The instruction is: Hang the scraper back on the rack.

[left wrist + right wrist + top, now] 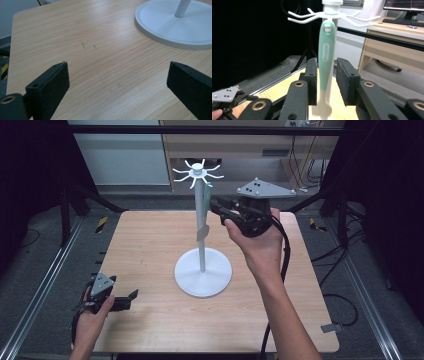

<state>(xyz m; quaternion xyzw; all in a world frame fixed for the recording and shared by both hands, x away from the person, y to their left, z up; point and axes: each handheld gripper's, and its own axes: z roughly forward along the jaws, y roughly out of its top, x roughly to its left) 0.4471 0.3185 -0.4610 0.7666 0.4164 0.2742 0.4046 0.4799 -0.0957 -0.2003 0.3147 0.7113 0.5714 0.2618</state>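
One stand, one green utensil (hung) between right gripper's parted jaws; left gripper agape

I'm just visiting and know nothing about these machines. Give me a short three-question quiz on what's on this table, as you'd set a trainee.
1. True or false: the green-handled utensil hangs by its hole from a hook of the white stand.
2. The jaws of the right gripper stand: A) clamped tight on the handle, B) on either side of the handle with gaps showing, C) far from the stand.
3. Fill in: the left gripper is held low over the bare wooden ______, jaws wide apart.

Key
1. True.
2. B.
3. table.
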